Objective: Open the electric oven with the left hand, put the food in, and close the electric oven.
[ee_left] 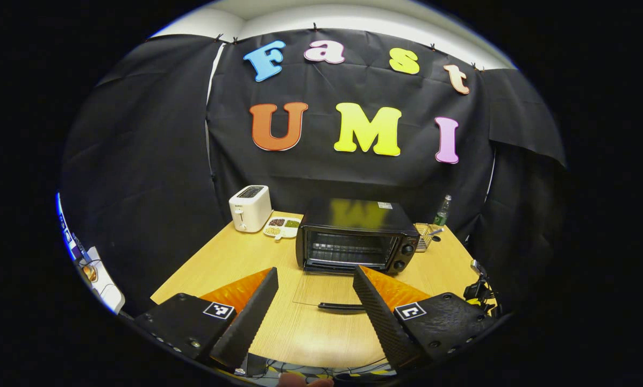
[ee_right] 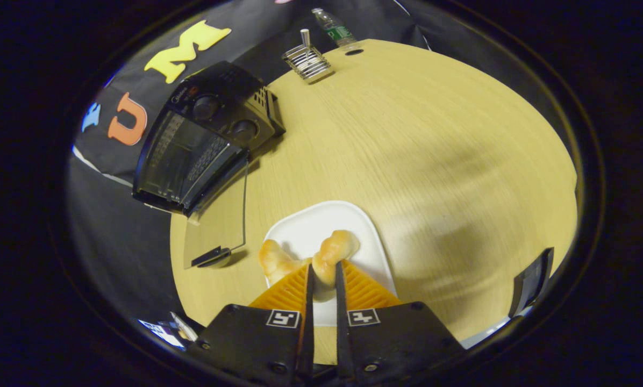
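Right gripper view, bread [ee_right: 329, 258] between claw [ee_right: 322, 274] fingers

Toaster [ee_left: 250, 207] left of oven [ee_left: 355, 235]; dish [ee_left: 281, 227] between them.

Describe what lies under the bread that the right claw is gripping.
A white plate on the wooden table lies under the bread. The right claw and the bread cover the plate's near part.
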Tool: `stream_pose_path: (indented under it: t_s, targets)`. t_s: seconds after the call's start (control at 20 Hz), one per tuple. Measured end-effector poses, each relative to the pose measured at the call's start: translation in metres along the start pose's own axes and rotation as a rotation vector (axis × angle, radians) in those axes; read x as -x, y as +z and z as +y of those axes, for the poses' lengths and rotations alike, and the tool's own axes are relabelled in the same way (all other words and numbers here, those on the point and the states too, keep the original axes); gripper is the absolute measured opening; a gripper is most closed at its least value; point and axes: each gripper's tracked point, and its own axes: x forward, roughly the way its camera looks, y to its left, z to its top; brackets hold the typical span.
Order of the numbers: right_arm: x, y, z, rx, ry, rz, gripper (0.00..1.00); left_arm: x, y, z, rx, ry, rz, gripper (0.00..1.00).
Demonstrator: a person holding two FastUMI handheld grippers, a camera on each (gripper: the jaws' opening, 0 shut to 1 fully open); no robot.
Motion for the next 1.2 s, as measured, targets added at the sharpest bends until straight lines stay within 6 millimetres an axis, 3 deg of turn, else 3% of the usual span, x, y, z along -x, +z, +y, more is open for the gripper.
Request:
stream_pose_path:
  t_s: [0.15,0.45,0.65,0.8,0.95,1.2]
  targets:
    - [0.012,-0.001,0.002,-0.082,0.022,-0.023,0.11,0.007,0.003,0.008,-0.011,-0.013,-0.013,0.93]
    - [0.047,-0.013,0.025,-0.216,0.101,-0.063,0.1,0.011,0.003,0.018,0.012,-0.041,-0.031,0.93]
    - [0.055,-0.018,0.061,-0.196,0.16,-0.085,0.1,0.018,0.001,0.033,0.02,-0.033,-0.031,0.93]
    - [0.052,-0.006,0.097,-0.149,0.206,-0.12,0.14,0.025,0.001,0.048,0.018,-0.007,-0.039,0.93]
    - [0.041,0.01,0.136,-0.123,0.251,-0.141,0.1,0.033,0.001,0.069,0.026,0.038,-0.042,0.93]
    - [0.007,0.047,0.194,-0.086,0.296,-0.181,0.12,0.047,-0.004,0.112,0.052,0.142,-0.039,0.93]
